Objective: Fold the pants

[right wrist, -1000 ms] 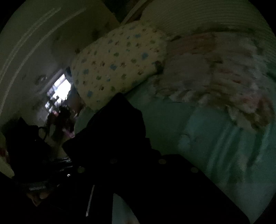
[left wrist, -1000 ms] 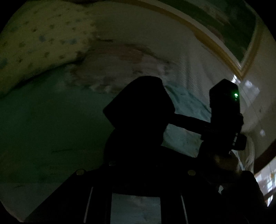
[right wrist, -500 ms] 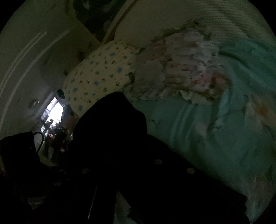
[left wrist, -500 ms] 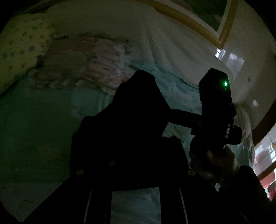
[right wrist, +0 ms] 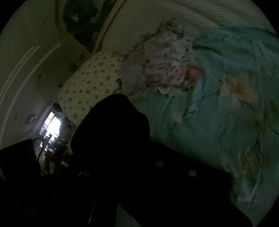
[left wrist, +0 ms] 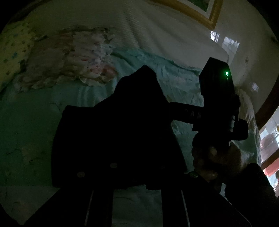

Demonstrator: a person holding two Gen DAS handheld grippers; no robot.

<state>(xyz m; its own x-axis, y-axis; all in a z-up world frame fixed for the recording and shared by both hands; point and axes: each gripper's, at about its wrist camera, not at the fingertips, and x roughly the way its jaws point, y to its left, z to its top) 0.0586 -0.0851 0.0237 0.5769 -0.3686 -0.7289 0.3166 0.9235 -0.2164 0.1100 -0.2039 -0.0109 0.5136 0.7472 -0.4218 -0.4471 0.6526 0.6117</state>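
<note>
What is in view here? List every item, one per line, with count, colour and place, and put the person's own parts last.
pants: one, black, bunched up over the sheet, at both tools.
bed sheet: one, teal with flowers, covers the bed.
spotted pillow: one, cream with blue dots, at the bed's head.
ruffled pillow: one, white and pink, beside the spotted one.
framed picture: one, gold frame, on the wall.
left tool: one, black, buried in the pants.
right tool: one, black, green light lit.
right hand: one, grips the right tool's handle.
</note>
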